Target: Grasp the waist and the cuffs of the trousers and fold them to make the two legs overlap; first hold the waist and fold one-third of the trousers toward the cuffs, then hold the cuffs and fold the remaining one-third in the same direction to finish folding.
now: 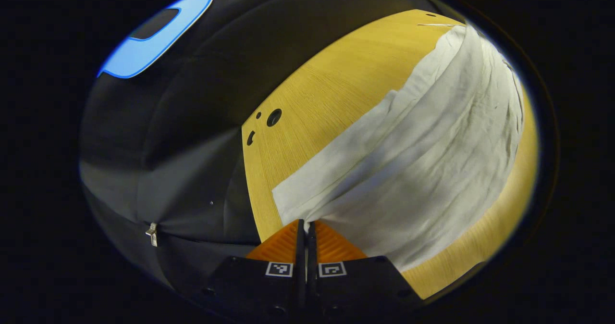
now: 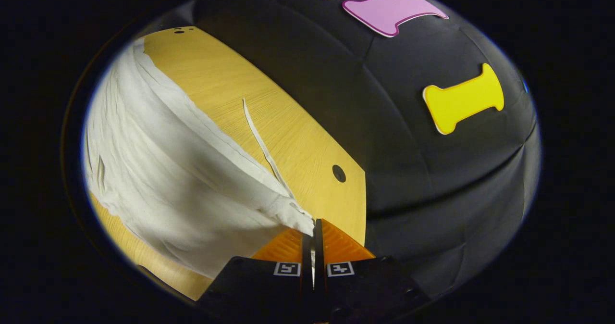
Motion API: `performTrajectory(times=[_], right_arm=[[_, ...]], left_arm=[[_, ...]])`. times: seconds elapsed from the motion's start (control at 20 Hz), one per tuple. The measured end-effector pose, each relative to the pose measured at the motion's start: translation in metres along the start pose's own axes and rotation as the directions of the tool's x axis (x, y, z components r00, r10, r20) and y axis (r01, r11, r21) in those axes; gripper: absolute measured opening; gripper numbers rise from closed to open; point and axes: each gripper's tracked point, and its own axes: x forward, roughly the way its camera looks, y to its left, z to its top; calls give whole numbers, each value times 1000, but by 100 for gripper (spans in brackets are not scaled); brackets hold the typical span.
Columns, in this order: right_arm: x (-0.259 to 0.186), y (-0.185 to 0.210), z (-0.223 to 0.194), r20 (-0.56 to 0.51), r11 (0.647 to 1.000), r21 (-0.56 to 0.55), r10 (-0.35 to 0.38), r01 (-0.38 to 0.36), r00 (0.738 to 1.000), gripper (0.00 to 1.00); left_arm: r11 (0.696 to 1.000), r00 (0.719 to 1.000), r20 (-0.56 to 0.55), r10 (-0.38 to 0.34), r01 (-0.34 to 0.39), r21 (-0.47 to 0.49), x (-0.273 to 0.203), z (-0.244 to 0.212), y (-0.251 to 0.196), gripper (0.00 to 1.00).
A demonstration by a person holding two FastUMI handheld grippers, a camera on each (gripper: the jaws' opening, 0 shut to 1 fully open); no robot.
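One pair of white trousers (image 1: 423, 136) on one wooden table (image 1: 326, 88), two grippers' jaws each clamped on its cloth.

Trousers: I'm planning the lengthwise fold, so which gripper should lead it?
Neither clearly: left gripper and right gripper each pinch the white trousers on the wooden table; move both together.

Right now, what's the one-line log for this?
left gripper: shut on white trousers | right gripper: shut on trousers | cloth lifted off wooden table | drawstring loose
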Motion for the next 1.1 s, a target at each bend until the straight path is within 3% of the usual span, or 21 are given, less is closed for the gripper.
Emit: performTrajectory(times=[0.3, 0.45, 0.65, 0.7, 0.75, 0.8, 0.85, 0.9, 0.95, 1.0, 1.05, 1.1], right_arm=[[31, 22, -13, -33, 998, -59, 35, -37, 999, 6], [37, 29, -21, -57, 996, -68, 55, -59, 997, 7], [38, 28, -22, -59, 991, -133, 26, -33, 998, 22], [38, 27, -21, -55, 989, -148, 12, -20, 998, 32], [37, 27, -21, -57, 988, -156, 6, -15, 998, 28], [35, 21, -20, -57, 986, -164, -13, 4, 998, 34], [34, 13, -17, -50, 984, -174, -39, 30, 998, 45], [31, 4, -16, -46, 982, -177, -69, 59, 997, 64], [31, -2, -15, -44, 982, -169, -89, 80, 995, 77], [29, -7, -16, -46, 983, -155, -101, 93, 994, 96], [24, -14, -16, -48, 983, -149, -117, 109, 992, 98], [20, -23, -15, -45, 978, -155, -145, 136, 988, 98]], left_arm=[[999, 999, -49, 11, -9, 39, 22, 1, -11, 5], [999, 996, -81, -33, 35, 31, 29, -6, -23, 5], [999, 997, -78, -4, 7, 36, 31, -4, -23, 7], [999, 996, -82, 21, -17, 46, 30, -5, -22, 9], [998, 996, -77, 48, -44, 55, 29, -4, -19, 19], [996, 995, -75, 67, -62, 69, 27, -3, -15, 27], [992, 993, -72, 92, -86, 87, 27, -2, -9, 42], [988, 990, -72, 120, -111, 109, 25, -3, -4, 46], [982, 987, -64, 147, -137, 132, 23, -2, 1, 65], [974, 983, -51, 175, -166, 153, 21, 1, 7, 75], [970, 981, -42, 189, -180, 161, 20, 3, 9, 89], [965, 977, -29, 211, -204, 166, 16, 4, 12, 96]])
